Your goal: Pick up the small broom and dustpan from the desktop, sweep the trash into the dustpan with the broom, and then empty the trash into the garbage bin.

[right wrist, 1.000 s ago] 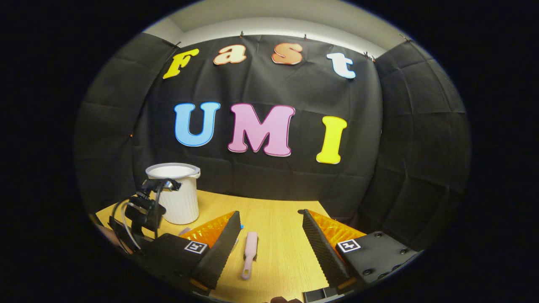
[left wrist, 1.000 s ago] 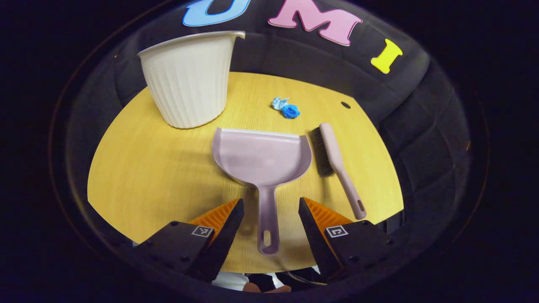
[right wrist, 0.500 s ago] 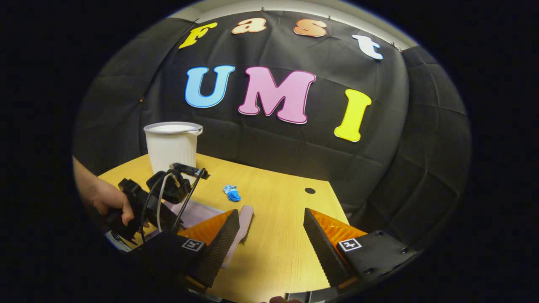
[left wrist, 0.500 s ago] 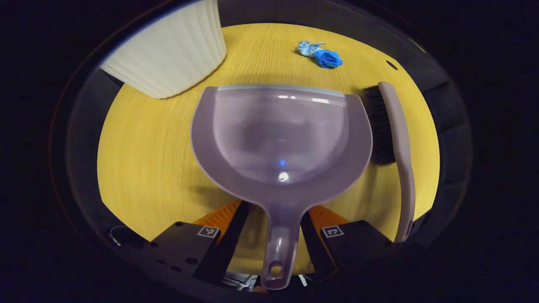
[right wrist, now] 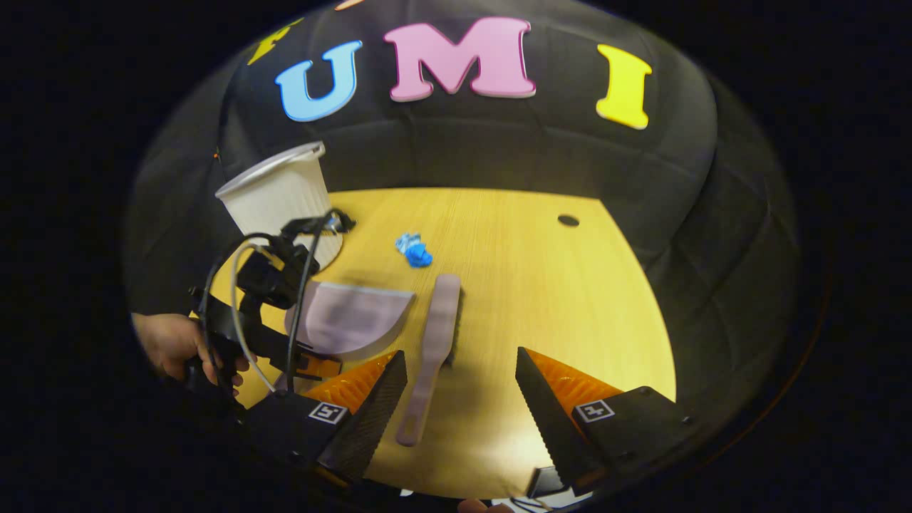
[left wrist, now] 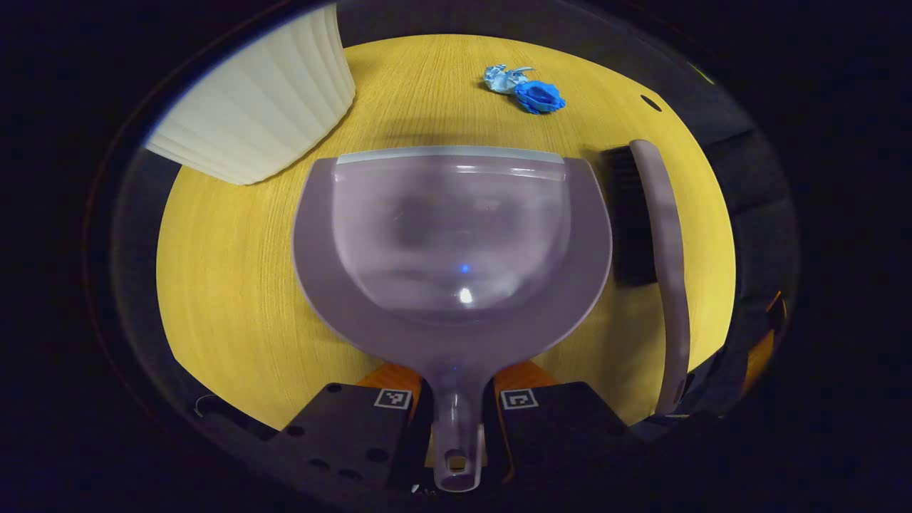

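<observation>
A mauve dustpan (left wrist: 456,242) lies on the yellow desk (left wrist: 228,285), its mouth toward the blue crumpled trash (left wrist: 527,91). My left gripper (left wrist: 456,417) is shut on the dustpan's handle. The pink broom (left wrist: 659,242) lies just right of the pan, bristles facing it. In the right gripper view, the broom (right wrist: 436,342) lies ahead and left of centre; my right gripper (right wrist: 459,399) hovers open above its handle end, touching nothing. The dustpan (right wrist: 349,320), the trash (right wrist: 415,251) and the left gripper (right wrist: 306,365) in a hand show there too.
A white ribbed garbage bin (left wrist: 263,107) stands at the desk's far left, also seen as the bin (right wrist: 281,199) in the right gripper view. A small round hole (right wrist: 568,220) sits in the desk at the far right. Black cloth walls enclose the desk.
My left gripper has closed its fingers on the dustpan handle. My right gripper has tilted down and moved over the broom, still open.
</observation>
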Demonstrator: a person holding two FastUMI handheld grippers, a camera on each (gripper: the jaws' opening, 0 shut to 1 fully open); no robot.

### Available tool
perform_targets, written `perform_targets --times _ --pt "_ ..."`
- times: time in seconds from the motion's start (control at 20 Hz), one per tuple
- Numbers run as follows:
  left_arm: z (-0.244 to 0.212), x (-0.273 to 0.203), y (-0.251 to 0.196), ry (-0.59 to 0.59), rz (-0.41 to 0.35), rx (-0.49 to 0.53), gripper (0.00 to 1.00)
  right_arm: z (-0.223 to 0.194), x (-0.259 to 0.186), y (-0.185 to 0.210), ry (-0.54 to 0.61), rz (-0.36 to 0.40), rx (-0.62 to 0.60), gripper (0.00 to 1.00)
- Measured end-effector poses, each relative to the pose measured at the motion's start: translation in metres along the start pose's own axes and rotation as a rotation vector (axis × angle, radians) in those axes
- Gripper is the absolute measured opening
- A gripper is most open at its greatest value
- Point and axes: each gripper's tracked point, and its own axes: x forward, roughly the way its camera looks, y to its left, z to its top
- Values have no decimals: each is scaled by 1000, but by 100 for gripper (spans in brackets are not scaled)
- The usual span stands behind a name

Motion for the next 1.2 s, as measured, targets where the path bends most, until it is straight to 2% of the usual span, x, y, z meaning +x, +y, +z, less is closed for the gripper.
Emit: perform_targets --times 0.1,0.15,0.2,0.25,0.3,0.4,0.45,0.55,0.65,0.75,0.8,0.85,1.0,1.1,1.2 --pt "1 -4 4 -37 -24 31 29 -14 20 12 121 23 13 99" --pt "1 -4 3 -55 -59 34 29 -23 26 15 194 15 37 99" --pt "-3 -4 3 -64 -91 27 29 -33 31 16 281 7 83 100" --pt "-6 -5 3 -81 -114 24 29 -39 37 16 321 -8 136 100" --pt "-6 -5 3 -93 -131 27 29 -47 42 13 377 -30 189 96" --pt "-12 -2 5 -122 -155 36 29 -51 48 8 428 -71 215 93" --pt "-14 -1 6 -131 -158 49 29 -53 52 7 451 -90 206 98" --pt "-18 0 8 -141 -168 74 29 -59 68 3 495 -147 198 98" --pt "-17 0 8 -144 -184 84 29 -68 76 5 560 -171 213 98" --pt "-16 1 8 -154 -210 76 29 -72 84 14 592 -154 237 98" --pt "-18 0 9 -157 -220 75 29 -73 88 15 602 -156 238 82" --pt "-18 -1 10 -158 -226 78 29 -73 92 15 607 -161 230 77" --pt "-18 -1 12 -162 -232 88 29 -76 98 8 631 -190 205 42" --pt "-18 -1 13 -164 -243 92 29 -78 98 7 646 -183 198 30" --pt "-18 0 16 -158 -240 115 29 -71 105 9 647 -157 191 28"
